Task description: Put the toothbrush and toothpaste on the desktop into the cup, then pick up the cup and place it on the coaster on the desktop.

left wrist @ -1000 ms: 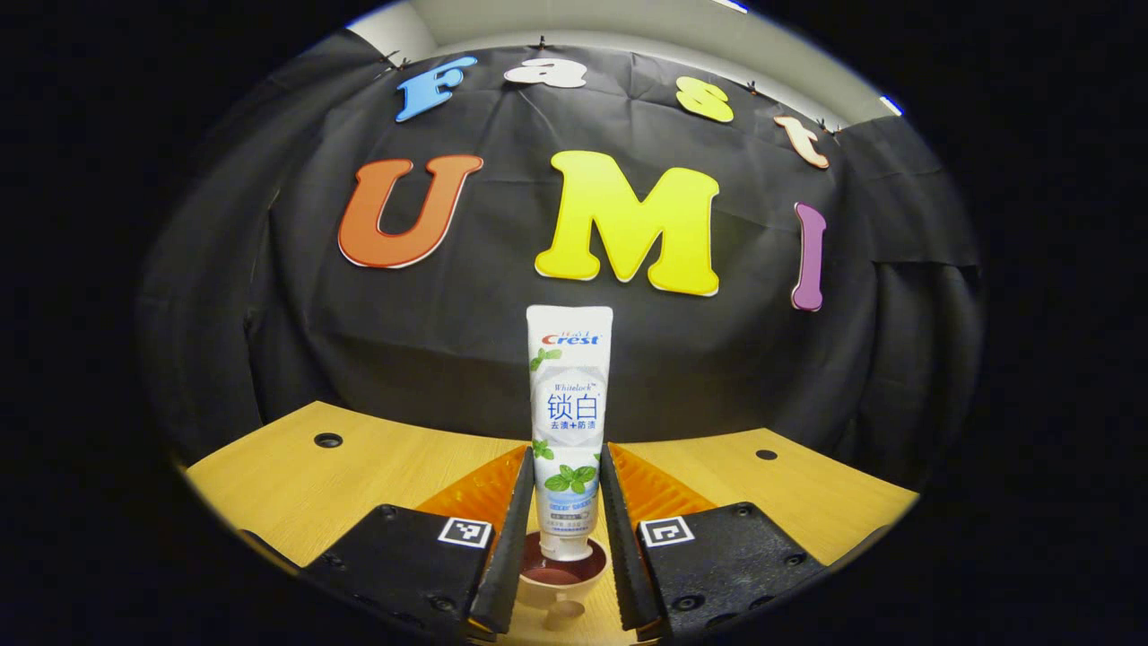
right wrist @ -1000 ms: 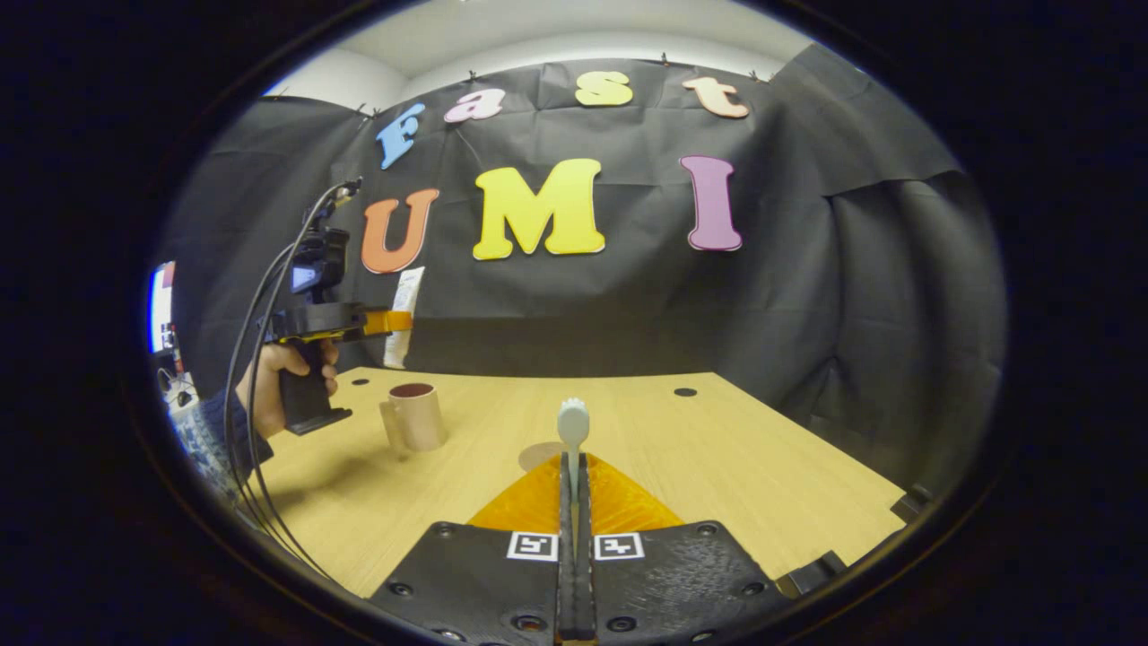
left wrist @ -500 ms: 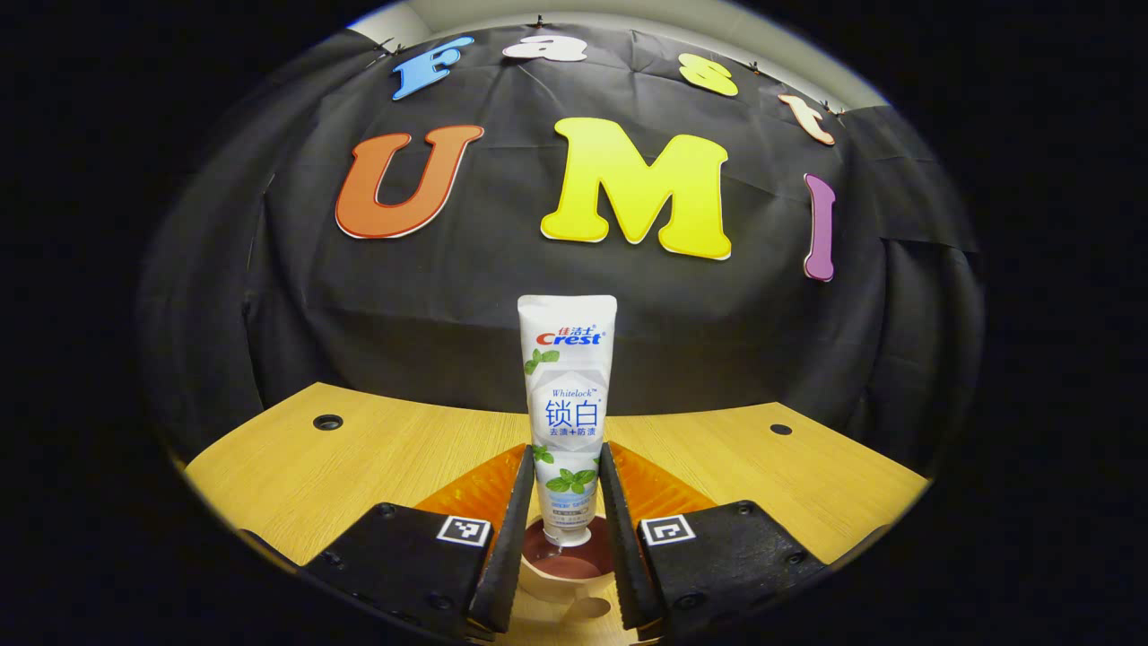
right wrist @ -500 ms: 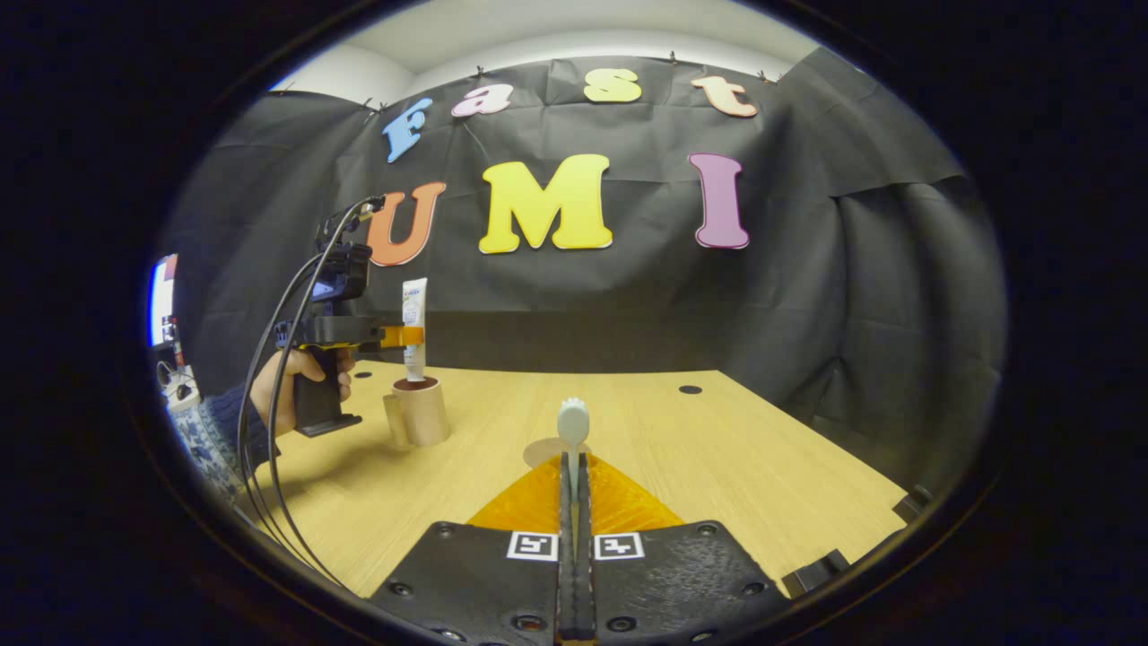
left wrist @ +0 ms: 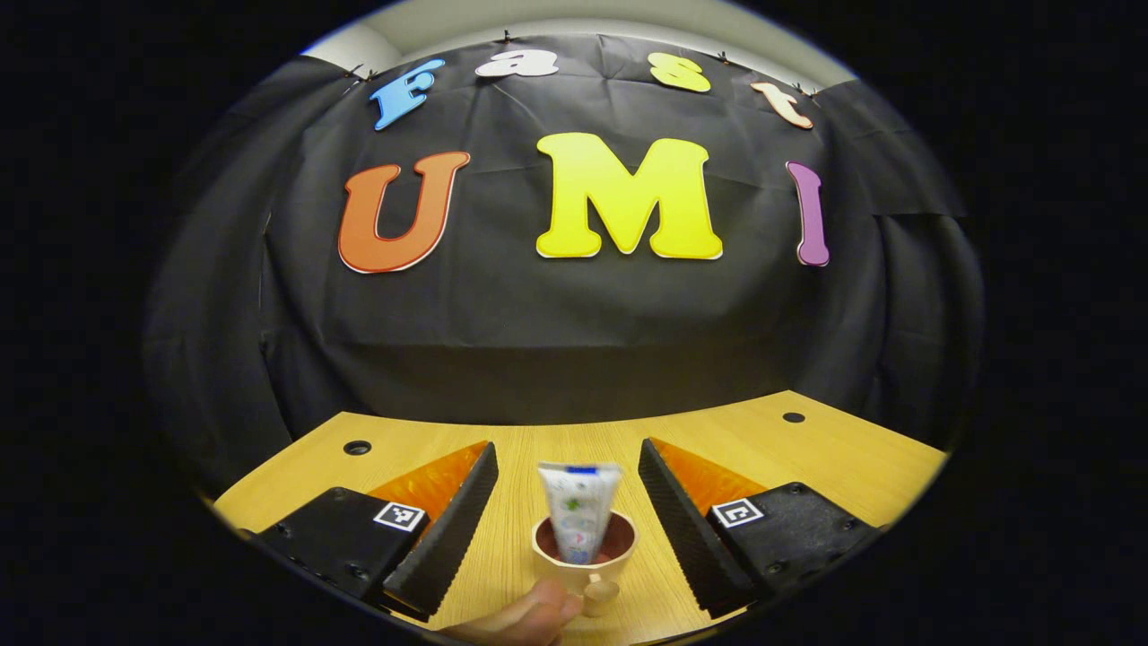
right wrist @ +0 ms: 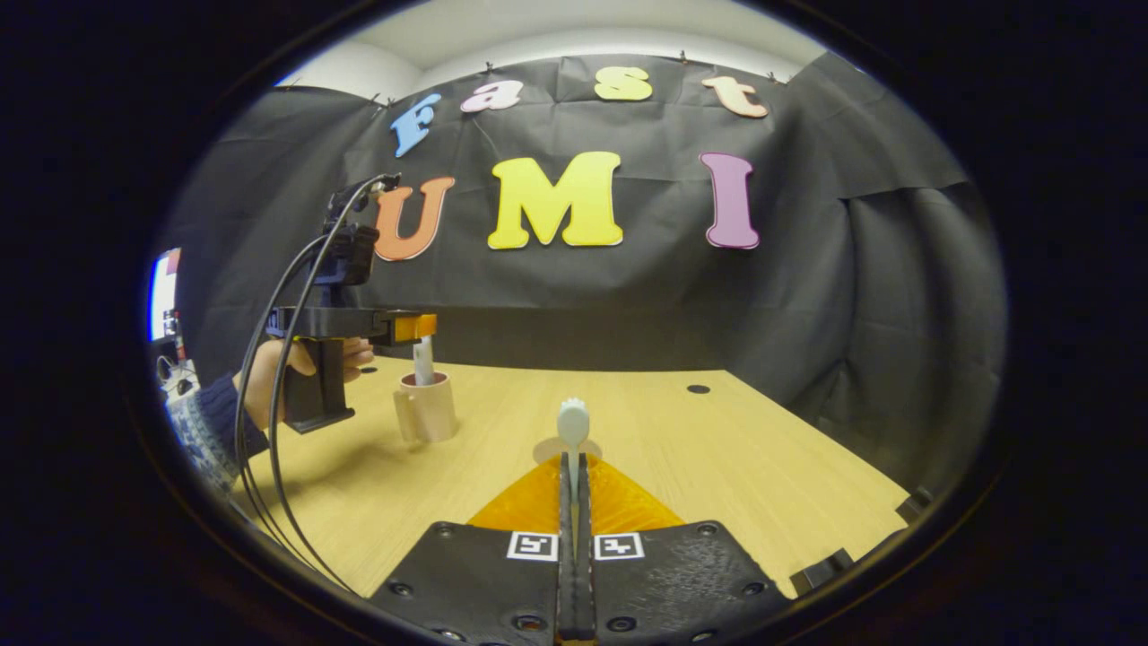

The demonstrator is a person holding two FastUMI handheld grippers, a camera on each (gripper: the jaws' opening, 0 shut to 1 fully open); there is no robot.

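Standing in the beige round ceramic cup on the light wooden worktop: the white toothpaste tube.
The left claw hangs spread wide above the cup, touching nothing; the right claw is pressed together, pinching the white toothbrush, near the round tan coaster.

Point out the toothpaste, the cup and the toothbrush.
toothpaste (left wrist: 578,516), left gripper view, on the tube's body above the cup rim.
cup (right wrist: 429,414), right gripper view, on its side wall.
toothbrush (right wrist: 573,422), right gripper view, on the brush head past the fingers.
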